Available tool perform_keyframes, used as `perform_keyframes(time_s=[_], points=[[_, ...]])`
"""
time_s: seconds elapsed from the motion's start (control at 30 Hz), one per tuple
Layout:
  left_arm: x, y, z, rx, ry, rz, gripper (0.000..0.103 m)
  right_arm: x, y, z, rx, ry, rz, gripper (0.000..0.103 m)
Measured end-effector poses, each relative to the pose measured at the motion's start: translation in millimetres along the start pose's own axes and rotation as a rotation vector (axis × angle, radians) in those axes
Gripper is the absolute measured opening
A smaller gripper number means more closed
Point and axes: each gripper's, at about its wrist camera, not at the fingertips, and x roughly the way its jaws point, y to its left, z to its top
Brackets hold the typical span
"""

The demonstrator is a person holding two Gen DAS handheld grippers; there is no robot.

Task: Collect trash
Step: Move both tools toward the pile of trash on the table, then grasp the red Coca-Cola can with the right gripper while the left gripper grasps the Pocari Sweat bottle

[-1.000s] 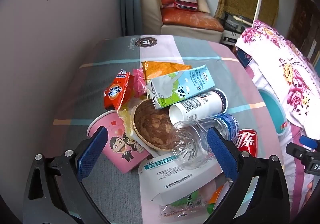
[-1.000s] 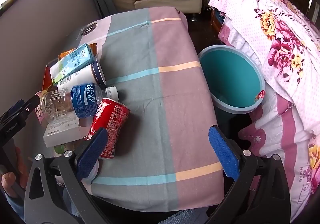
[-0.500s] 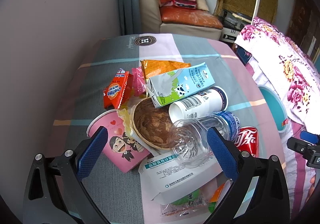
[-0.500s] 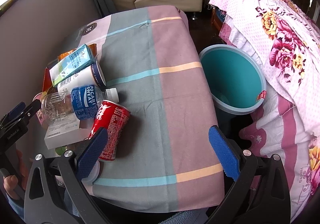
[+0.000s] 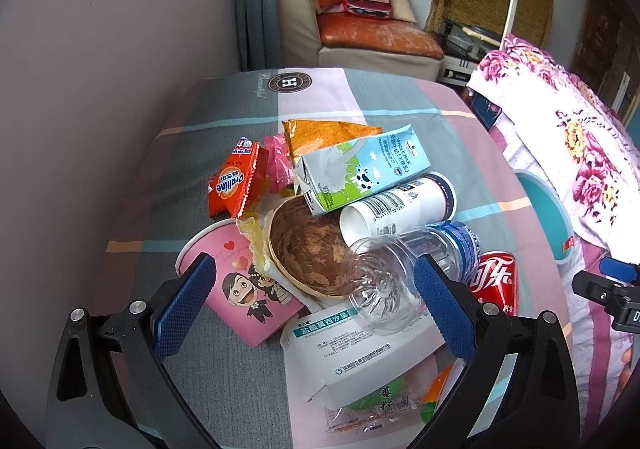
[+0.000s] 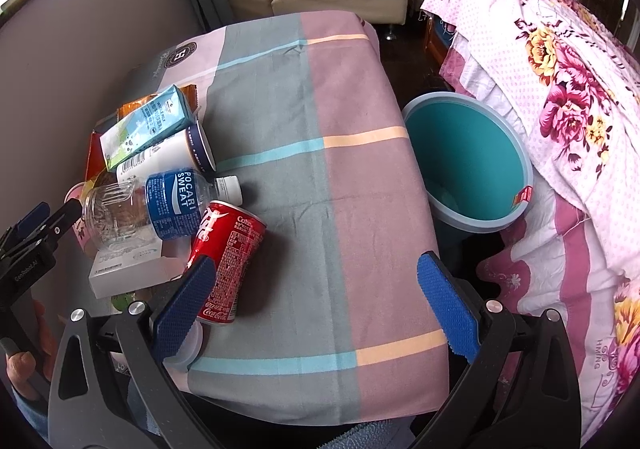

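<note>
Nothing collected yet: my left gripper (image 5: 310, 303) and right gripper (image 6: 316, 305) hang wide open and empty, the trash pile (image 5: 340, 233) untouched on the surface (image 6: 304, 121), the bin (image 6: 468, 165) bare.

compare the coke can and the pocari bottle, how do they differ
The can is red, opaque metal; the bottle is clear plastic with a blue label and white cap. The bottle looks larger and rests partly on a white box; the can lies on the tablecloth. Both lie on their sides, next to each other, ungripped.
</note>
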Motion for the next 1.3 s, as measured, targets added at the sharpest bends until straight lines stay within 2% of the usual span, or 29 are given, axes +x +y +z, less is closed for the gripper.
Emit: perform_keyframes(time_s=[0.5,0.73,0.9,1.3], points=[[2.2,-6.3,-1.4,0.07,0.004,-0.057,0.099,2.9,-1.0,0.9,0.009,0.021,0.002,0.097],[9.7,-2.2,-1.4,0.09,0.019,-0.083,0.099,13.9,6.3,2.3,0.008,0.064,0.021,0.097],[14.6,2.5,-2.0,0.108,0.035,-0.109,0.099,27.0,14.9,3.2,0.017,0.113,0.063,0.097],[12.7,11.5,-3.0,0.148,0.057,-0.141,0.099,48.3,31.2,7.4,0.036,0.169,0.135,0.096]])
